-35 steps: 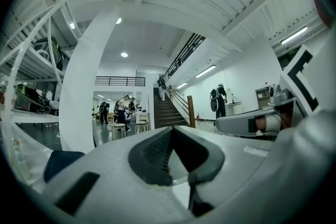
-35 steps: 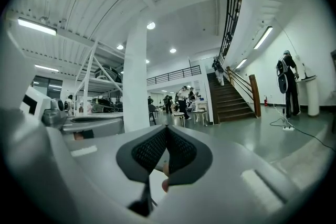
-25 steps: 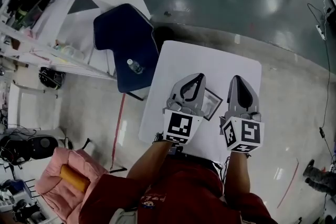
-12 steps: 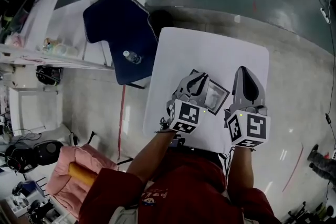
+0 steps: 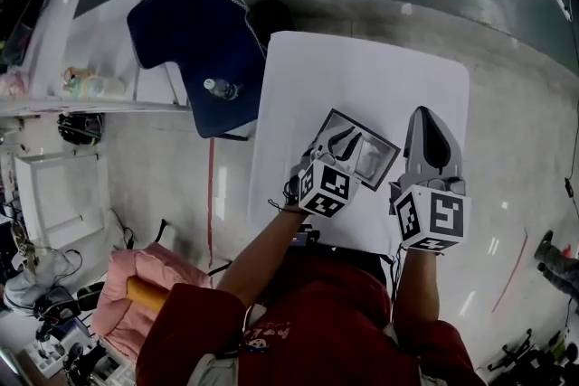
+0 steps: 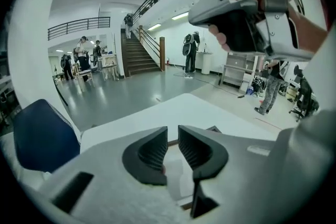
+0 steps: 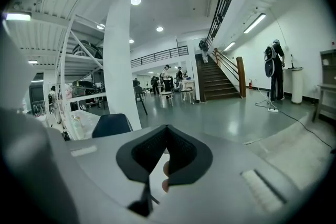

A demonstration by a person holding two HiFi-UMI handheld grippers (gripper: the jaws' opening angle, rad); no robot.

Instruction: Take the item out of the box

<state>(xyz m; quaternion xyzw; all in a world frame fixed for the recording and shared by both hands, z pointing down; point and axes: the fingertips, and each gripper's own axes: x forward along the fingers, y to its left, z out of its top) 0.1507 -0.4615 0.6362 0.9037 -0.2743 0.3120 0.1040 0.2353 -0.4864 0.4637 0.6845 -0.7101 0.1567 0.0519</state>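
"Where was the item (image 5: pixel 374 160) when you looked?"

"It lay in the flat box (image 5: pixel 365 127), on the near half of the white table (image 5: pixel 362 68). It was pale and flat, and I couldn't tell what it was."

"And the left gripper (image 6: pixel 172 139)?"

"I had it tilted down over the box. Its jaws had just been opening and stood a narrow gap apart, the pads pressing on nothing and the pale item showing below them."

"And the right gripper (image 7: pixel 167 129)?"

"It hung over bare table just right of the box, jaw tips together."
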